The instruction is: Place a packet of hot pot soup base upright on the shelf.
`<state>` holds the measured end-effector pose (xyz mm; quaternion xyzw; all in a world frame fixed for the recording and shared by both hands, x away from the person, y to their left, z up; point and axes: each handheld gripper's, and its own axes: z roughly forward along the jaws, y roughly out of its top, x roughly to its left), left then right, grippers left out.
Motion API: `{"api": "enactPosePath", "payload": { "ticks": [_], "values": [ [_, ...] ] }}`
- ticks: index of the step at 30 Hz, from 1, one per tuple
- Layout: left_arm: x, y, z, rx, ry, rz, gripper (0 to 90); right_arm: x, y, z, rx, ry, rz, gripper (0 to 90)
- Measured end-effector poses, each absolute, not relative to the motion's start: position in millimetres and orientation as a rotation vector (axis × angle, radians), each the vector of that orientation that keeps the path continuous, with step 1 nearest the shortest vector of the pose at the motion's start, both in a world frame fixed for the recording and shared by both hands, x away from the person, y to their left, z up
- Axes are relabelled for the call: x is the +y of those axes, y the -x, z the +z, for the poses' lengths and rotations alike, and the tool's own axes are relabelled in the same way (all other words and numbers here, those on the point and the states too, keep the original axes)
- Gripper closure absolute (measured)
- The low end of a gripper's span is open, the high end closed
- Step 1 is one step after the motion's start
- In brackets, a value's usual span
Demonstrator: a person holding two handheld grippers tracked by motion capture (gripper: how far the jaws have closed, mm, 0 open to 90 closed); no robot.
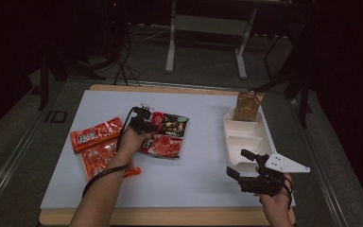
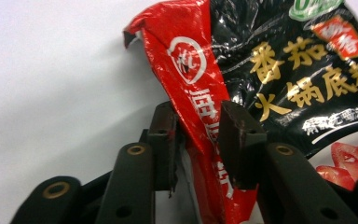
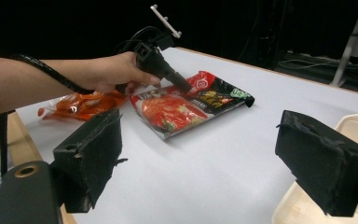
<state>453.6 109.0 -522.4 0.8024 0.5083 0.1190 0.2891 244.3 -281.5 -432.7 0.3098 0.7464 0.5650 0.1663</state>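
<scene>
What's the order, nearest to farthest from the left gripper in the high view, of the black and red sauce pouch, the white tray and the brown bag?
1. black and red sauce pouch, at the left gripper.
2. white tray, to the right.
3. brown bag, at the tray's far end.

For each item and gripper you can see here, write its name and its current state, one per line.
Left gripper: jaws closed on the red edge of the black-and-red sauce packet.
Black-and-red sauce packet: lying on the white board, one edge pinched and raised.
Two orange packets: flat on the board, untouched.
Right gripper: open, holding nothing.
White tray: near compartments empty.
Brown pouch: upright at the tray's far end.
</scene>
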Motion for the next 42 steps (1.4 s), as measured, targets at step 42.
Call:
{"api": "enactPosePath", "payload": {
  "ticks": [42],
  "values": [
    [94,-398,-464,1.157,-2.115,0.498,90.0,-280,-245,-427,2.105,-0.867,1.599,15.3]
  ]
}}
